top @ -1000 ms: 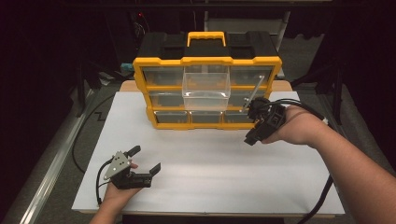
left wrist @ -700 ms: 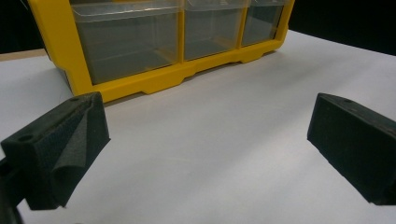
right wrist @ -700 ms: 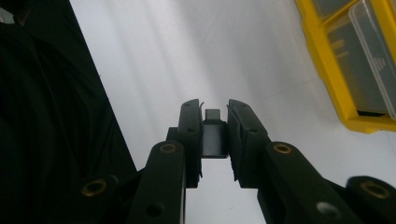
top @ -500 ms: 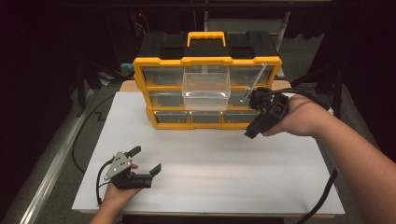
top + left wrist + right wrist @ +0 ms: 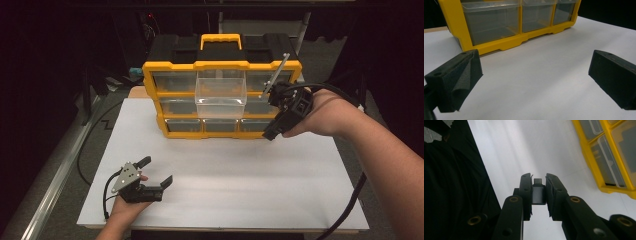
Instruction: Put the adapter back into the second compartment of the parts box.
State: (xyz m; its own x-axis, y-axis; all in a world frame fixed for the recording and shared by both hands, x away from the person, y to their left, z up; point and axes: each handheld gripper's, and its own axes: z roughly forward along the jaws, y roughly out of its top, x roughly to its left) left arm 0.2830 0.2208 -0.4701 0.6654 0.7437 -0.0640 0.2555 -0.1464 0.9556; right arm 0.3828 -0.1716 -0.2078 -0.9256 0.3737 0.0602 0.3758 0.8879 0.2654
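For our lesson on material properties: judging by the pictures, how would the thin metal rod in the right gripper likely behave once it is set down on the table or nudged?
The metal rod looks straight and unbent while clamped at one end by the right gripper, so it is probably stiff. Being slender and apparently round, it may roll on the smooth white table. Its bare metal surface could slip between the pads.

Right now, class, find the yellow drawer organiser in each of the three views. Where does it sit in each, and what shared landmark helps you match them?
High view: yellow drawer organiser at top centre, at the table's far end.
Left gripper view: along the top, from left to centre.
Right gripper view: upper right corner.
Shared landmark: the white tabletop it stands on.
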